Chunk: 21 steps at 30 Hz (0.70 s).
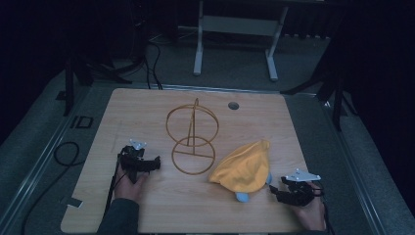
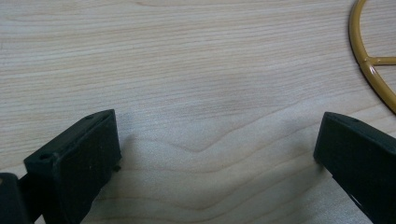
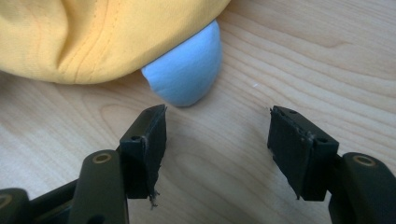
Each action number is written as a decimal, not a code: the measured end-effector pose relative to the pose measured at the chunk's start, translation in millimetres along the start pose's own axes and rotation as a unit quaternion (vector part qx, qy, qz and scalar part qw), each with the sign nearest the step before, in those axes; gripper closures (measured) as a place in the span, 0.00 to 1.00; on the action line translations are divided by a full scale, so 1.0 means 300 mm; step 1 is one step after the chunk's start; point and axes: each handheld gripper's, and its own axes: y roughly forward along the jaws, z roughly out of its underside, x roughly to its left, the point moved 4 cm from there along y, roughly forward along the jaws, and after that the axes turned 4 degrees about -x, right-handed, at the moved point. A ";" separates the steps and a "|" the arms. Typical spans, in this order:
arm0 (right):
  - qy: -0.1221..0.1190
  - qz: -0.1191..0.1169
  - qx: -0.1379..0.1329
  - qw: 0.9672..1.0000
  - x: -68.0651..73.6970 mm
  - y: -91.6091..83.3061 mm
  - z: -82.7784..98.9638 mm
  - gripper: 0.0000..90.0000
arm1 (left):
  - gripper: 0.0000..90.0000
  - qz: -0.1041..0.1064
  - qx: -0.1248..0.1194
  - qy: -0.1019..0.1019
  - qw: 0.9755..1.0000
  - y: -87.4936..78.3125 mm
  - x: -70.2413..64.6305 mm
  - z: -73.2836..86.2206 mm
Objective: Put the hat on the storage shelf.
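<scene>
My left gripper [image 1: 155, 162] and right gripper [image 1: 274, 189] rest on the bench [image 1: 147, 205], fingers spread, empty. Wire stand [image 1: 192, 139] between them; yellow cloth [image 1: 244, 166] covers a blue object [image 3: 187, 74] just beyond my right fingers [image 3: 144, 144].

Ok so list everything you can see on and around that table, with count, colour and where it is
Light wooden table: one, pale wood grain, centre of the high view.
Gold wire stand with two rings: one, gold, middle of the table.
Yellow fabric cap: one, yellow, right of the stand, lying on the table.
Pale blue soft rounded piece: one showing, light blue, poking out from under the cap's near edge.
Round grommet hole: one, grey, far right part of the table.
White desk frame: one, white, on the floor beyond the table.
Black cables: several, black, on the floor at the far left.
Left gripper: one, black, near left, jaws open.
Right gripper: one, black, near right, jaws open toward the blue piece.
</scene>
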 end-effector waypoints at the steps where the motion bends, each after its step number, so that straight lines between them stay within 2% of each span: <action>1: -0.001 -0.002 0.000 1.000 0.002 -0.001 0.001 0.41 | 0.00 0.000 0.000 0.000 1.000 0.000 0.000 0.000; 4: -0.008 -0.018 0.001 1.000 0.015 -0.003 0.005 0.38 | 0.00 0.000 0.000 0.001 1.000 0.000 0.000 0.000; 10: -0.015 -0.034 0.000 0.999 0.029 -0.002 0.006 0.34 | 0.00 0.000 0.001 0.001 1.000 0.000 0.000 0.000; 13: -0.030 -0.046 0.001 0.999 0.049 0.008 0.000 0.30 | 0.00 0.000 0.001 0.000 1.000 0.000 -0.001 0.000; 21: -0.036 -0.050 -0.007 0.998 0.053 0.034 -0.021 0.33 | 0.00 0.000 0.001 0.001 1.000 0.000 0.000 0.000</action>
